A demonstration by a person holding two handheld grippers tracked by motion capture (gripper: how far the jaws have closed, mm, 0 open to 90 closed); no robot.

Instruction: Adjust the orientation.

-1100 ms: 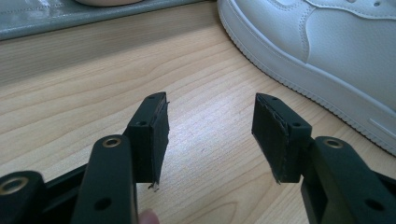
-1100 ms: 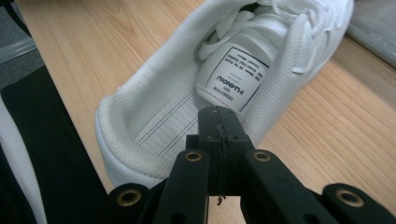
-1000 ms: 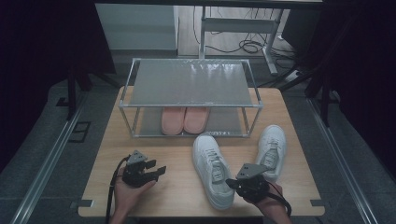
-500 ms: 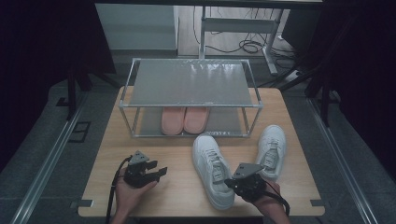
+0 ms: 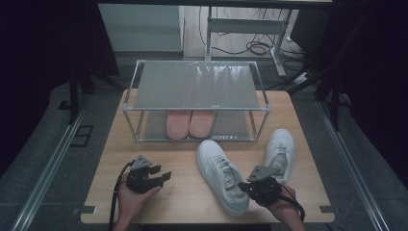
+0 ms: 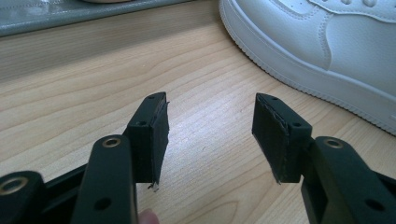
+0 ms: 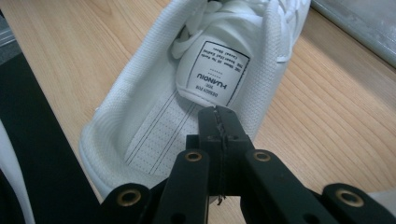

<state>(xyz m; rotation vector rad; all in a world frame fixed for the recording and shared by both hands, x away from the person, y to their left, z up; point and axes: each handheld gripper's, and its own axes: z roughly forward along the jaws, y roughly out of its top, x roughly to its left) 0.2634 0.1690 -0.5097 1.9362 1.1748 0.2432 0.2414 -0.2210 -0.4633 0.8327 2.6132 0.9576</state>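
Note:
Two white sneakers lie on the wooden table (image 5: 144,144): one in the middle (image 5: 222,175), its heel toward the front edge, the other (image 5: 280,153) to its right. My left gripper (image 5: 166,177) rests low at the front left, pointing at the middle sneaker (image 6: 327,42). It (image 6: 210,135) is open, with bare wood between the pads. My right gripper (image 5: 244,187) is at that sneaker's heel. It (image 7: 217,114) is shut, its tips over the shoe's opening (image 7: 187,93) just below the tongue label. I see nothing between its jaws.
A metal-framed two-shelf rack (image 5: 197,85) stands at the back of the table. A pair of pink slippers (image 5: 190,122) sits on its lower shelf. Bare wood lies between my left gripper and the middle sneaker. The table's front edge is close behind both hands.

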